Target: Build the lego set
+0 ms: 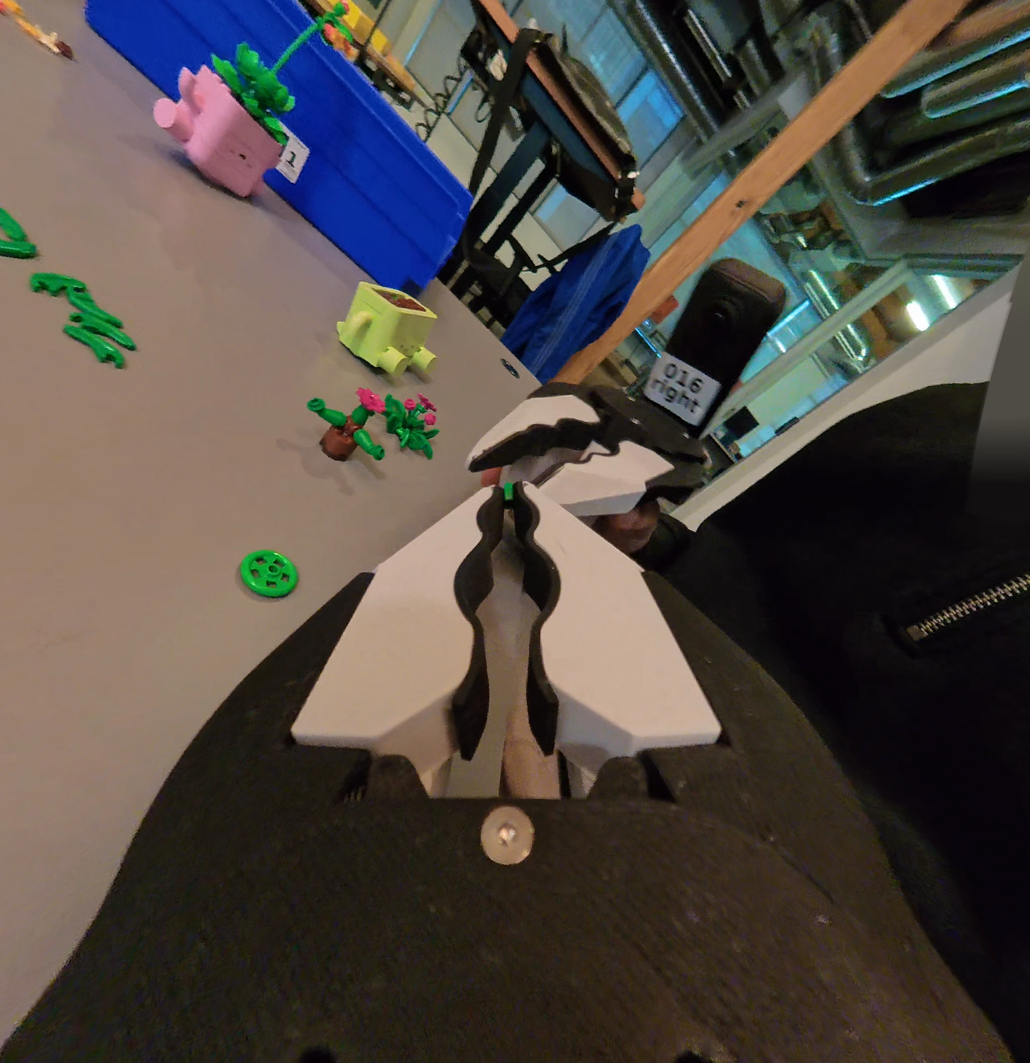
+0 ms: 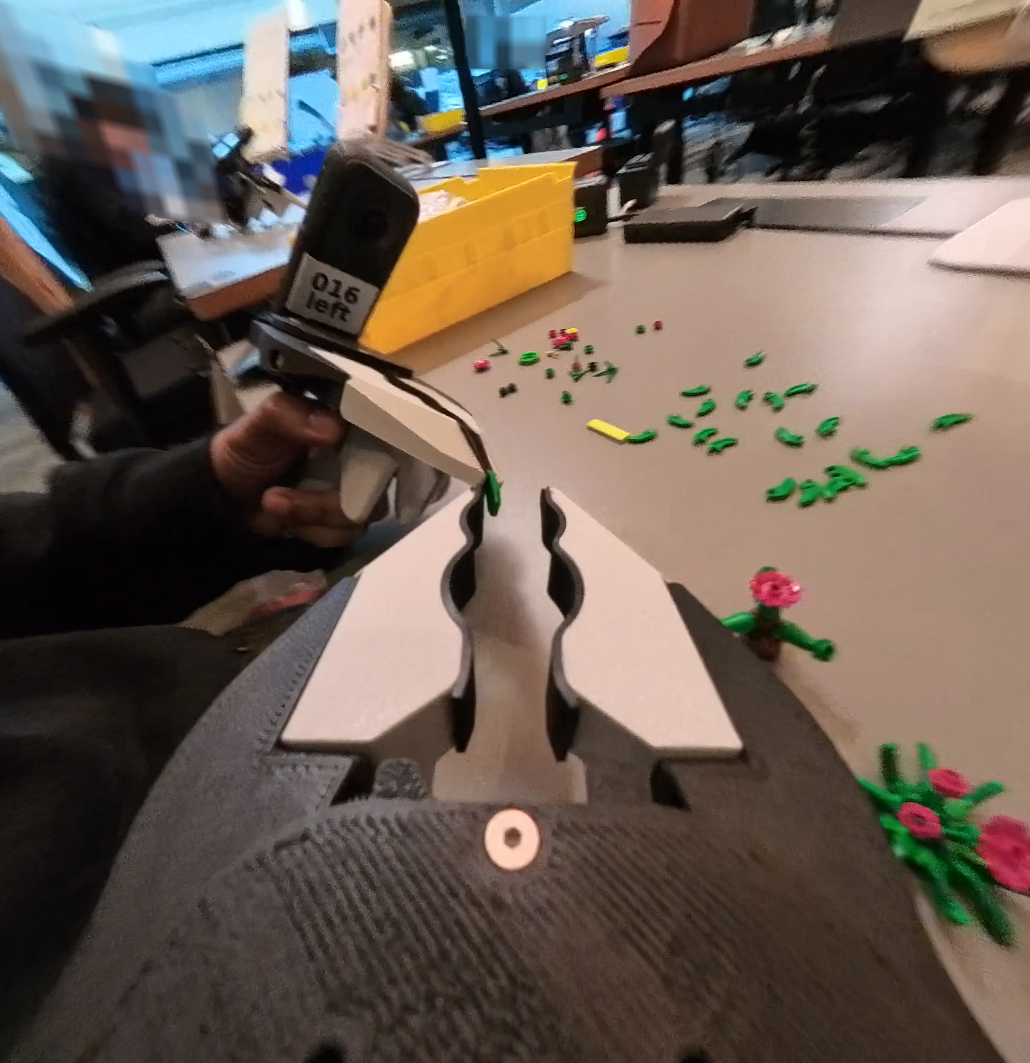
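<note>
Green leaf (image 2: 492,490): mostly hidden, pinched at left gripper (image 1: 508,492) tips, above table (image 1: 156,489) edge. Right gripper (image 2: 509,499): spread, empty, tips beside leaf at 3 o'clock. Hand (image 2: 282,460) grips left handle

A yellow bin (image 2: 489,253) sits on the grey table (image 2: 846,322) (a black box (image 2: 682,223) lies just beside it).

Bare table (image 1: 156,489) left of grippers, flower sprigs (image 1: 380,425) & green wheel (image 1: 268,573) nearby, blue bin (image 1: 340,144) behind.
</note>
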Demonstrator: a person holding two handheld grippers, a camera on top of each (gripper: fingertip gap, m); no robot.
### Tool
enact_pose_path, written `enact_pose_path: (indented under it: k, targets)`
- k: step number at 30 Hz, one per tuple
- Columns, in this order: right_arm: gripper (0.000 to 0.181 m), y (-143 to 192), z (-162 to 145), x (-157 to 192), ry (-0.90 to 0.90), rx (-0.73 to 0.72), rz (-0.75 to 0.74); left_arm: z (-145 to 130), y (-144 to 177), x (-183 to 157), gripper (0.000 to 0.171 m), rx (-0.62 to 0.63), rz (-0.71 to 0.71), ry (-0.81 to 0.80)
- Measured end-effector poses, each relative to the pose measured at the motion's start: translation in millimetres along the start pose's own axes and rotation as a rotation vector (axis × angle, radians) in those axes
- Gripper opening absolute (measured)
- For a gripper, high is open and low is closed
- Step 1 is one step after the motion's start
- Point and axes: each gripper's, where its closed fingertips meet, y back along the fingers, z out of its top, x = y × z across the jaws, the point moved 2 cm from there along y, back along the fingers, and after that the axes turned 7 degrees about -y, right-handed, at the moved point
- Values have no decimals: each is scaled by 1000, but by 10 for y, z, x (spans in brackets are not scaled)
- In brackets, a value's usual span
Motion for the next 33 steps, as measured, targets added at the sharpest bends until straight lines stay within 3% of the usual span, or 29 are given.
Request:
enact_pose_path:
  k: [5, 22, 33]
  targets:
    - [2, 14, -6, 51, -227, 10, 203, 3, -8, -22, 1, -10, -33, 3]
    - [0, 27, 27, 0, -322, -8, 253, 25, 10, -2, 0, -33, -22, -19]
    - [3, 44, 10, 41, -367, 17, 316, -19, -8, -61, 0, 17, -44, -57]
